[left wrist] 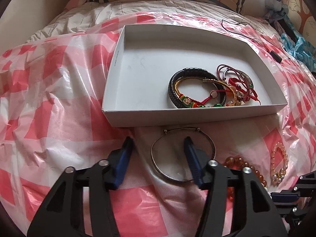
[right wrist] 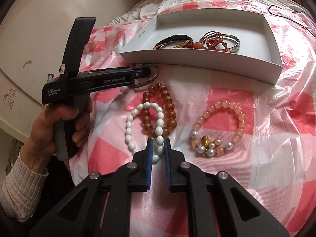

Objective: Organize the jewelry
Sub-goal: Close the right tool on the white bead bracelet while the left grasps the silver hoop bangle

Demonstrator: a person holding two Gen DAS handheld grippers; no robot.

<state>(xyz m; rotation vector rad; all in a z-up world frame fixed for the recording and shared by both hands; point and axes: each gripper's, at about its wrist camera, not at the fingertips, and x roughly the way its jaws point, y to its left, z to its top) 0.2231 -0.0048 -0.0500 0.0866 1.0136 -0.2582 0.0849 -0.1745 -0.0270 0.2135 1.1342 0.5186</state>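
left wrist: low, close, facing white box [left wrist: 197, 116] | right wrist: rightward, further back; box [right wrist: 197, 63] shared

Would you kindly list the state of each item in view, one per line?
Left gripper: open, one finger inside the metal bangle.
Right gripper: nearly shut around the white bead bracelet.
White box: lidless, partly filled.
Metal bangle: flat on the sheet.
White bead bracelet: overlapping the amber bead bracelet.
Pink bead bracelet: untouched.

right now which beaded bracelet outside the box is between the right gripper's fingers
The white bead bracelet: its near end lies between the right gripper fingers. The amber one overlaps it farther out; the pink one lies apart.
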